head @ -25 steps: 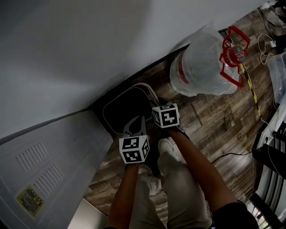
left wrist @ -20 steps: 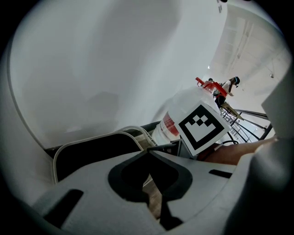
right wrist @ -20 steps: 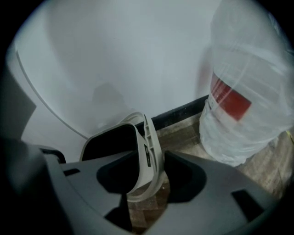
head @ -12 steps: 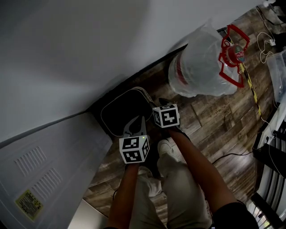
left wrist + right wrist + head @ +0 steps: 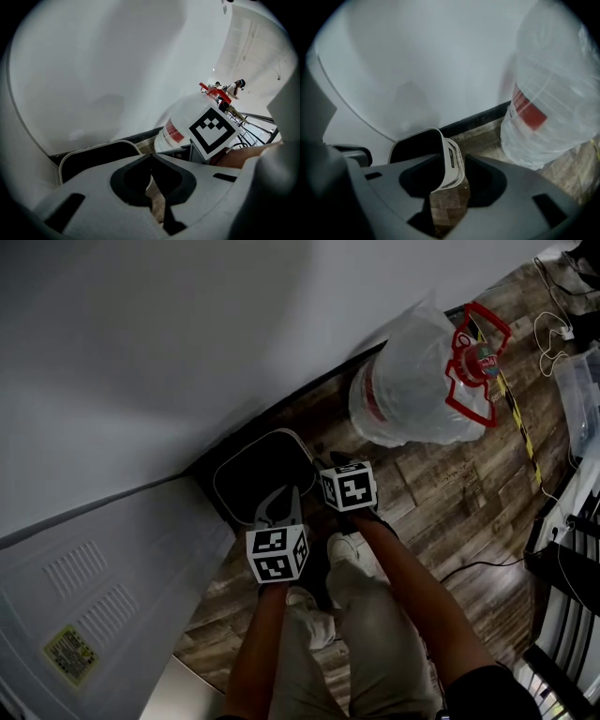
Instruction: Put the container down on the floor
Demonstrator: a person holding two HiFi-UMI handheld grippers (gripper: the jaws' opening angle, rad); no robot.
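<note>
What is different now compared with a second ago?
The right tool has just been opening its jaws, and the wall of the container now stands free between them. The left tool stays closed on the near rim. Both hands, the container on the floor and the bottle kept their places.

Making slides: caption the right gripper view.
Right gripper, jaws just opened, straddles the container wall on the floor beside a jug.
</note>
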